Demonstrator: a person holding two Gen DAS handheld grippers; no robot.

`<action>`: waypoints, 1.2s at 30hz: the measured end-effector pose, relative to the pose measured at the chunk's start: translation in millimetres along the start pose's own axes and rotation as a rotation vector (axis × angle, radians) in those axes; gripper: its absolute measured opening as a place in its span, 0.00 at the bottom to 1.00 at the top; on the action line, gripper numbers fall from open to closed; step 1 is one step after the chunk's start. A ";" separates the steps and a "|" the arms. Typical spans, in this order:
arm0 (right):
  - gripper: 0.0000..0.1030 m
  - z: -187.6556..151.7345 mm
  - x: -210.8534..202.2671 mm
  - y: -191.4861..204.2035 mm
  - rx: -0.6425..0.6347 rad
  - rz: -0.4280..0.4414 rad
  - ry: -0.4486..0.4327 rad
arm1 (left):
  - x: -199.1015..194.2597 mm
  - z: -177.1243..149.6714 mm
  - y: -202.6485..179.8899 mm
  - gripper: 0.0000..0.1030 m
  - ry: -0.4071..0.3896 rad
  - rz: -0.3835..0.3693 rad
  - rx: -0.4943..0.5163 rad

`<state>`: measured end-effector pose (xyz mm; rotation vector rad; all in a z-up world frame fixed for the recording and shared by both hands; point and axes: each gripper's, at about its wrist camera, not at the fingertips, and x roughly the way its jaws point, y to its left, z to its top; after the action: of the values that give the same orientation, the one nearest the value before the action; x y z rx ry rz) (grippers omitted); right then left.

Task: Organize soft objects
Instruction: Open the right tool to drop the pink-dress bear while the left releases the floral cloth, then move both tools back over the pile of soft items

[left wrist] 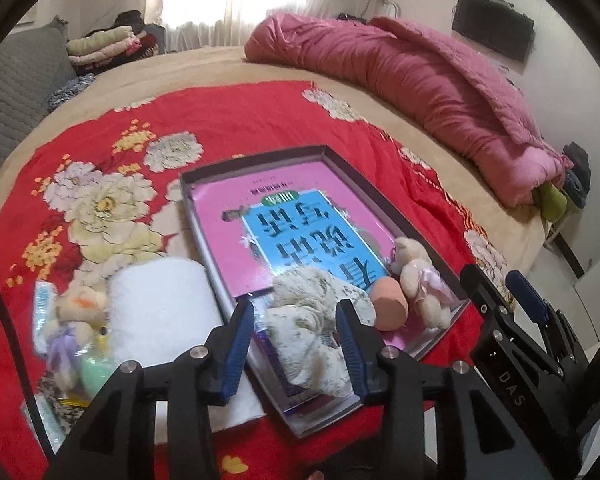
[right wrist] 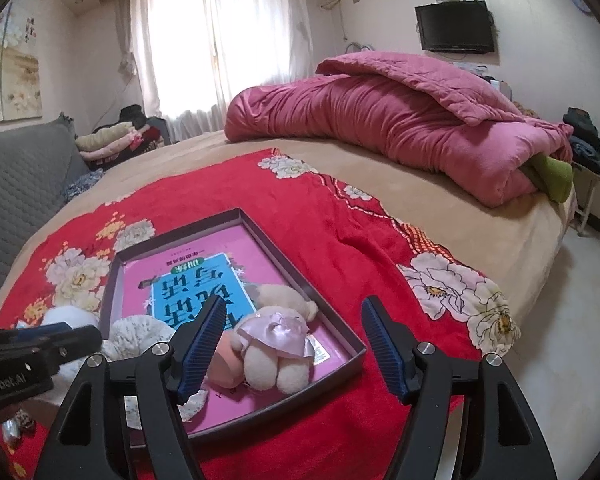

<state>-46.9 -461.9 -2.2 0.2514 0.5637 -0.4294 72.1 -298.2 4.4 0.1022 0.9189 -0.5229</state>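
Observation:
A shallow dark box (left wrist: 342, 160) (right wrist: 332, 316) lies on the red floral blanket, with a pink and blue book (left wrist: 300, 232) (right wrist: 192, 284) inside. In the box lie a cream scrunchie (left wrist: 312, 320) (right wrist: 136, 330), a peach sponge (left wrist: 390, 306) (right wrist: 224, 360) and a small teddy bear in a pink dress (left wrist: 418, 280) (right wrist: 276, 340). My left gripper (left wrist: 296, 344) is open and empty, just above the scrunchie. My right gripper (right wrist: 296, 348) is open and empty above the bear, and it shows at the right of the left wrist view (left wrist: 500, 292).
Left of the box lie a white folded towel (left wrist: 160, 304), another small plush (left wrist: 76, 320) and small packets (left wrist: 44, 308). A rolled pink quilt (right wrist: 400, 136) lies across the far bed. A grey headboard (right wrist: 16, 188) stands at left, folded clothes (right wrist: 112, 140) behind.

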 end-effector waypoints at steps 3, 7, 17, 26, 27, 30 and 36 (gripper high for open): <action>0.71 2.6 -4.8 4.2 -0.007 0.007 -0.008 | -13.6 0.0 9.0 0.44 -0.019 0.001 -0.025; 0.71 5.4 -13.2 15.4 -0.026 0.024 -0.020 | -33.0 -2.4 21.6 0.44 -0.040 0.017 -0.044; 0.72 14.2 -48.8 58.6 -0.098 0.093 -0.070 | -86.1 -18.3 72.3 0.45 -0.066 0.075 -0.112; 0.72 14.4 -78.8 107.0 -0.185 0.193 -0.079 | -121.1 -39.8 130.0 0.47 -0.067 0.126 -0.203; 0.72 13.6 -81.9 113.2 -0.195 0.207 -0.075 | -125.5 -43.3 137.8 0.47 -0.069 0.134 -0.217; 0.72 10.7 -91.0 131.5 -0.233 0.235 -0.075 | -136.4 -52.8 158.2 0.47 -0.071 0.158 -0.256; 0.72 0.9 -111.9 170.9 -0.303 0.311 -0.070 | -155.1 -71.4 195.5 0.47 -0.076 0.206 -0.319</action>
<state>-53.4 -275.4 80.9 0.0305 0.5035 -0.0488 36.0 -46.3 55.3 -0.1106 0.8954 -0.1838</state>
